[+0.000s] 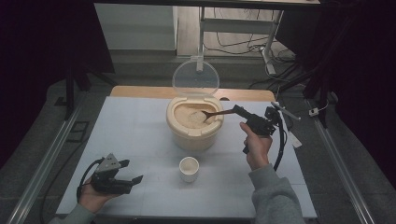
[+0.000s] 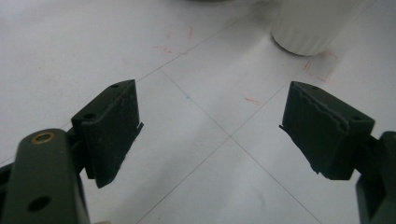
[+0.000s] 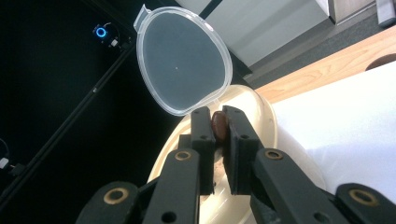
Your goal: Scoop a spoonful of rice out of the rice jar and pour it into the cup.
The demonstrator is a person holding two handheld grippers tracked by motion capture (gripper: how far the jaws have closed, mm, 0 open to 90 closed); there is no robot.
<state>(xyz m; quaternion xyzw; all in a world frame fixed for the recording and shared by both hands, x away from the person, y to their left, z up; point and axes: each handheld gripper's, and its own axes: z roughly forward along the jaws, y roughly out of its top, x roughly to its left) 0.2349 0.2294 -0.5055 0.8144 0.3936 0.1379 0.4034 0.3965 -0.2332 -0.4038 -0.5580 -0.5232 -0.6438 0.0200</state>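
From the high view, the right gripper [image 1: 237, 110] clamps the handle of a brown spoon [image 1: 215, 113] whose bowl dips into the rice in the beige container [image 1: 194, 123], its clear lid [image 1: 195, 77] hinged upright so the mouth is free. A small white cup [image 1: 189, 168] waits just in front, probably to take the scoop. The left gripper [image 1: 130, 171] rests aside, clear of that path. In the left gripper view its jaws gape wide over bare table, the cup [image 2: 312, 23] ahead. In the right gripper view the jaws pinch the spoon handle [image 3: 219, 127], lid [image 3: 184, 58] beyond.
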